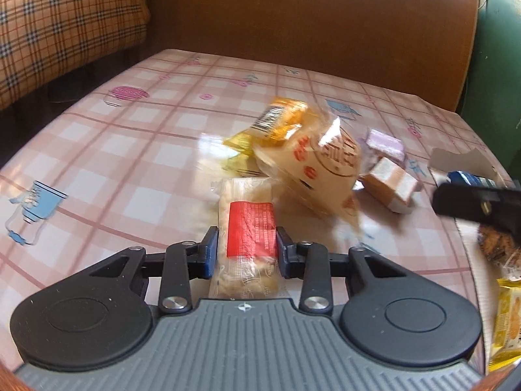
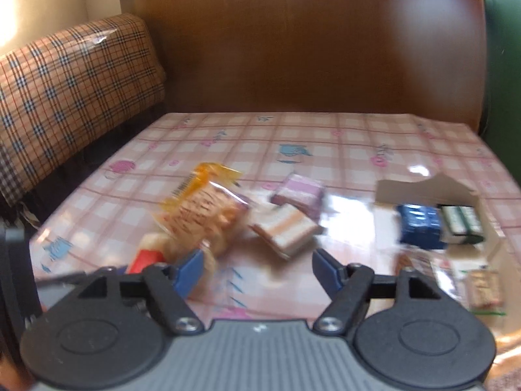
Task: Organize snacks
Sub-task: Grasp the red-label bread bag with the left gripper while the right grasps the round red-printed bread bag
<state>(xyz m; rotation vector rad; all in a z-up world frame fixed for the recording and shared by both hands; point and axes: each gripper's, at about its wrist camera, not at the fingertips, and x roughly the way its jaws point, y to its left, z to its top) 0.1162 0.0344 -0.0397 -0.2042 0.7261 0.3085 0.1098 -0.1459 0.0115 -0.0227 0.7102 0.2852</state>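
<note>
The left gripper (image 1: 244,247) has its jaws clamped on a clear snack packet with a red label (image 1: 249,228), low in the frame's centre, likely to lift it clear of the loose pile (image 1: 306,150) just beyond. The right gripper (image 2: 257,268) hangs released, nothing between its jaws, over bare tabletop (image 2: 342,150). At right a cardboard box (image 2: 426,189) already holds packets, presumably the sorting spot. Pink checked cloth, brown wooden panel (image 2: 309,49) behind, plaid cushion (image 2: 71,91) upper left.

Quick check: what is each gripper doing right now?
Left gripper: shut on the red-labelled snack packet.
Right gripper: open, nothing between its pads.
</note>
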